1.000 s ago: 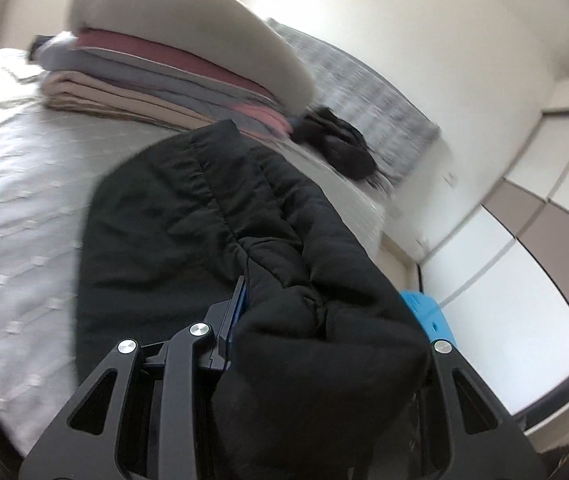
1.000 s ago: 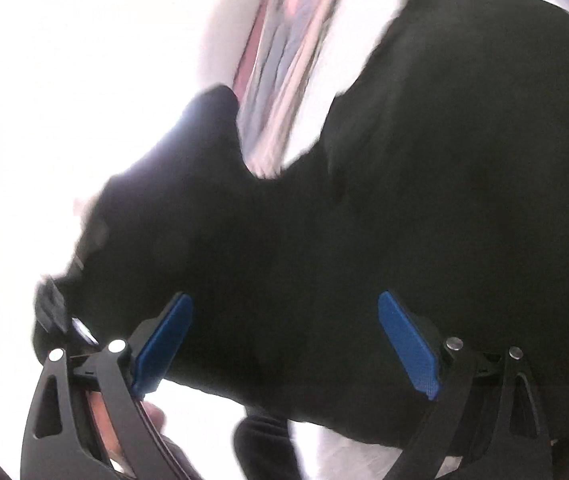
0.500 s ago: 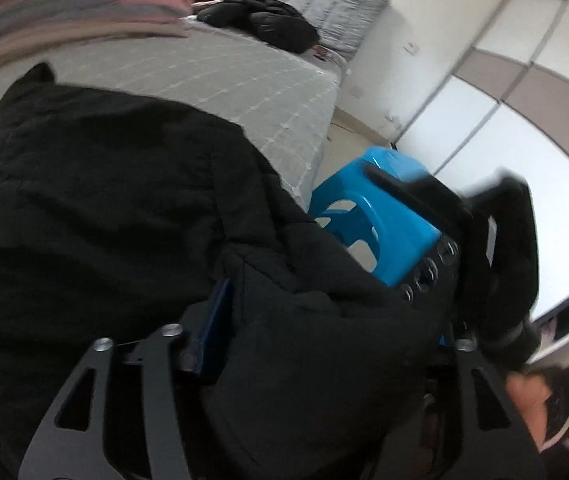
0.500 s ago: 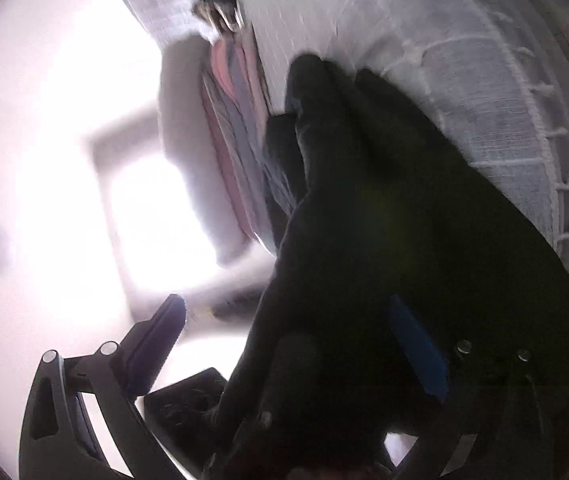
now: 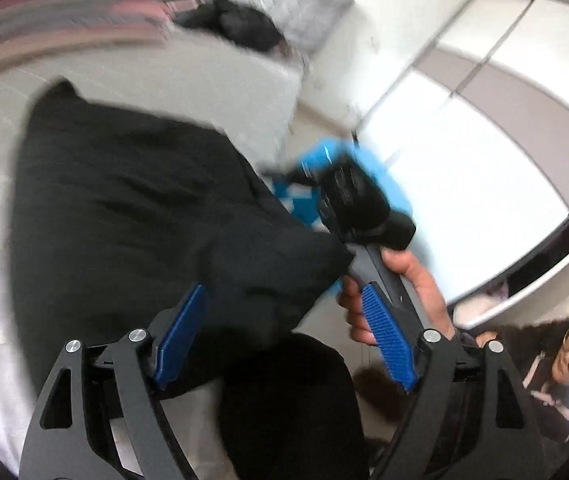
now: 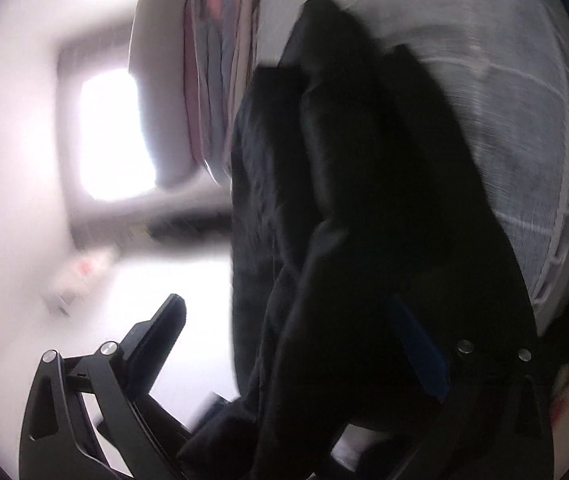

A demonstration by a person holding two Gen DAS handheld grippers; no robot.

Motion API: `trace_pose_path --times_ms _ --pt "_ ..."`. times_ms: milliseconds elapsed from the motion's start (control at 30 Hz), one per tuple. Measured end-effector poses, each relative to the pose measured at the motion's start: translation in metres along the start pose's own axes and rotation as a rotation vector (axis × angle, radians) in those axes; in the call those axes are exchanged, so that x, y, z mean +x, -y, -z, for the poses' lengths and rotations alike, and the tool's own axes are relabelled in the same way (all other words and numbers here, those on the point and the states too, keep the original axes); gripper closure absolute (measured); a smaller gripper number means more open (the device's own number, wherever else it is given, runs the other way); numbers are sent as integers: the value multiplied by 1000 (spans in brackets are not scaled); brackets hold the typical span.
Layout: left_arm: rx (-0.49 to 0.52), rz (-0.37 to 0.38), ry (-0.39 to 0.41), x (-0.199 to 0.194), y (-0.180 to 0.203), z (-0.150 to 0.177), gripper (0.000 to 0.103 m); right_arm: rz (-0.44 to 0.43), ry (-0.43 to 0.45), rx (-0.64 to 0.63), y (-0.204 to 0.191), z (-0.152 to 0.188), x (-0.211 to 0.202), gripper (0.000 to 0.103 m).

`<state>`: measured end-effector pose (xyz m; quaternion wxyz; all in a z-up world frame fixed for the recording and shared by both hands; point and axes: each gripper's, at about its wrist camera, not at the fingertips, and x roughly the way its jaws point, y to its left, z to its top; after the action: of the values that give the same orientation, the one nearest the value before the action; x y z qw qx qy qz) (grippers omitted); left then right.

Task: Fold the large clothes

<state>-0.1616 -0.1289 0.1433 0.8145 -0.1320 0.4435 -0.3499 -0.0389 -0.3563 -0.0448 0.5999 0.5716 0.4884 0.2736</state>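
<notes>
Grey bed [image 5: 212, 80] under black coat [image 5: 124, 208] overhanging its edge; left tongs [image 5: 284, 344] and right tongs [image 6: 296, 344] spread, released.

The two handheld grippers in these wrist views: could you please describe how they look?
The left gripper has matte black angular arms with triangular cut-outs, silver screw heads at the joints, and ribbed bright-blue pads inside its fingers. The right gripper shows the same black frame, silver screws and blue pads. A bare hand grips the right gripper's black handle. No cables show.
</notes>
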Motion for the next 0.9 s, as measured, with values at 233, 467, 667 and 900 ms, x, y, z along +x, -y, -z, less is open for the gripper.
trace_pose_path --times_ms 233,467,667,900 --pt "-241 -141 148 -56 -91 2 23 230 -56 -387 -64 17 22 44" --pt "-276 -101 79 -22 -107 5 23 340 -46 -429 -32 32 16 67" --pt "-237 -116 69 -2 -98 4 22 338 -27 -421 -18 44 6 63" --pt "-192 -153 61 3 -100 6 19 347 234 -394 -56 53 -63 26"
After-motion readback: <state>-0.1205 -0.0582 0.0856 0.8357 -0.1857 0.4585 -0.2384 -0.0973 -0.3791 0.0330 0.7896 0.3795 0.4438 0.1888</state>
